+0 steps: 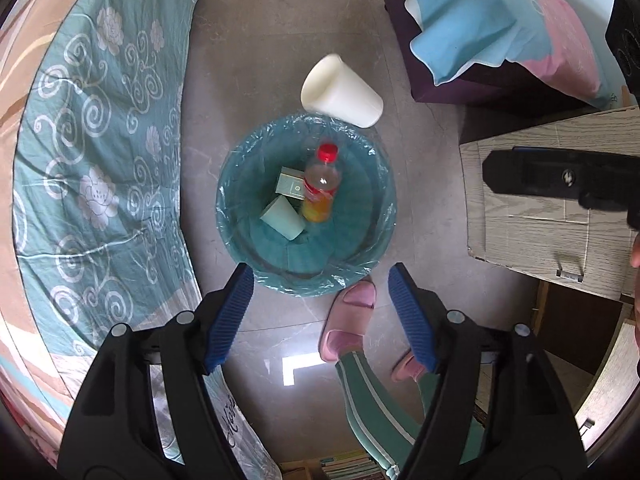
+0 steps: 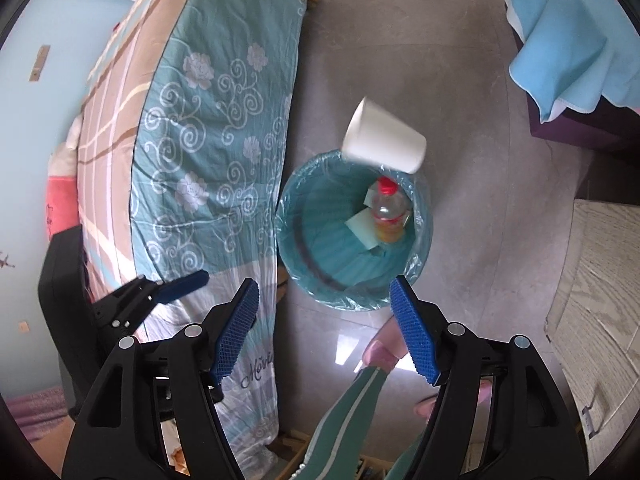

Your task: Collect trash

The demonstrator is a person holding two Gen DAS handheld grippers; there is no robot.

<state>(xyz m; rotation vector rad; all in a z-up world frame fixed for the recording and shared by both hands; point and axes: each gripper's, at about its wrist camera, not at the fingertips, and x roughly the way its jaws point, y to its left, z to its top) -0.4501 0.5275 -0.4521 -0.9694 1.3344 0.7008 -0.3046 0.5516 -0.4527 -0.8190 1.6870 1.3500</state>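
Observation:
A white paper cup [image 1: 340, 92] [image 2: 384, 136] lies on its side in mid-air, blurred, just over the far rim of the teal bin [image 1: 232, 216] [image 2: 288, 240]. Nothing touches the cup. A clear bag lines the bin. Inside it lie a red-capped bottle of orange drink [image 1: 320, 188] [image 2: 390, 216], a pale green cup [image 1: 282, 216] and a small box [image 1: 290, 186]. My left gripper [image 1: 321, 272] points straight down over the bin's near rim, open and empty. My right gripper [image 2: 325, 284] looks down at the bin from the near side, also open and empty.
A bed with a teal flowered sheet [image 1: 100, 140] [image 2: 208, 120] runs close along the bin's left. A wooden cabinet top [image 1: 540, 208] stands at the right. Blue and pink cloth [image 1: 500, 20] hangs over dark furniture at the far right. The person's pink slippers [image 1: 352, 320] stand just before the bin.

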